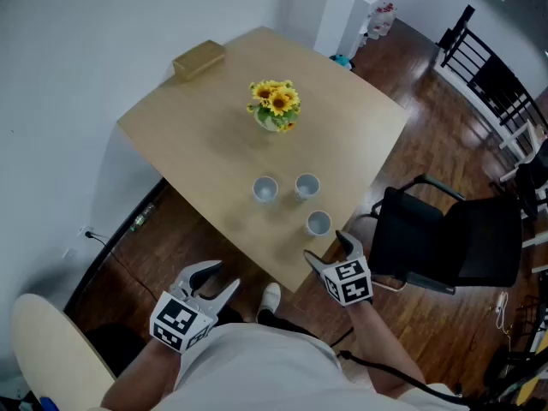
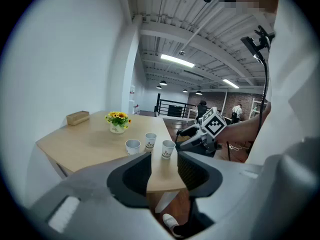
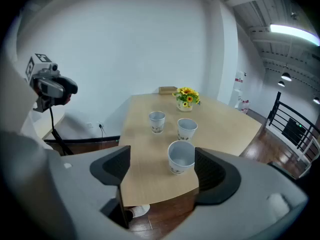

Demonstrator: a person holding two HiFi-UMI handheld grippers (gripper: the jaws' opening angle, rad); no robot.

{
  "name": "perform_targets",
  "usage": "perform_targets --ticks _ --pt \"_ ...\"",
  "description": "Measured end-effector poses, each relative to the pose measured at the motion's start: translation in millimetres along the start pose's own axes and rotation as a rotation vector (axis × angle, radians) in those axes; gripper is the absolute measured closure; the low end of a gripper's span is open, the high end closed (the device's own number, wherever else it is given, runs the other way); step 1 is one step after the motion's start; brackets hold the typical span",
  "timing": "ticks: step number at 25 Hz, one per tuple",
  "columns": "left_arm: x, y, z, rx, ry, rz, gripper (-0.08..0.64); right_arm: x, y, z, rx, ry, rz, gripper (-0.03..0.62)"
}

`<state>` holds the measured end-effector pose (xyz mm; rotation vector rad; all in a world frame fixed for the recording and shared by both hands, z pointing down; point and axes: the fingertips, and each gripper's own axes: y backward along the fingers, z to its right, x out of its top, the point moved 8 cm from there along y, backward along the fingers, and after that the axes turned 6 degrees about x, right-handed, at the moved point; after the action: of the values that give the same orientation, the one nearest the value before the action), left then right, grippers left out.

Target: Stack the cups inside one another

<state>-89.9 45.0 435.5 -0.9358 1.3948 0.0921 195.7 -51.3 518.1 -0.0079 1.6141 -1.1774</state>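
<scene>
The counter (image 1: 197, 144) carries three cups at mid-frame: left cup (image 1: 265, 189), right cup (image 1: 306, 186) and lower cup (image 1: 318, 223). All are upright, apart and empty. One vase (image 1: 269, 123) above holds sunflowers (image 1: 274, 99). At the bottom of the frame, left gripper (image 1: 216, 282) and right gripper (image 1: 330, 251) have their jaws released and hold nothing.

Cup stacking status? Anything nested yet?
Done: nothing. The nearest cup, left cup and back-right cup stand apart, upright, on the table.
In hand: nothing. The left gripper and right gripper are open and empty; the right points at the nearest cup.
Left: both nestings.
</scene>
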Motion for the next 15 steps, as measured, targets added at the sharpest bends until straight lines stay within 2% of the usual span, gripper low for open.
perform_targets --ticks 6,10,15 --pt "34 -32 -30 -0.014 -0.012 0.027 0.387 4 -56 55 -0.064 -0.004 -0.115 0.192" --pt "47 -39 -62 -0.048 0.018 0.011 0.387 0 -84 66 -0.079 -0.041 -0.175 0.192" --pt "63 -47 -96 -0.101 -0.037 -0.009 0.387 -8 -98 70 -0.113 -0.102 -0.234 0.207"
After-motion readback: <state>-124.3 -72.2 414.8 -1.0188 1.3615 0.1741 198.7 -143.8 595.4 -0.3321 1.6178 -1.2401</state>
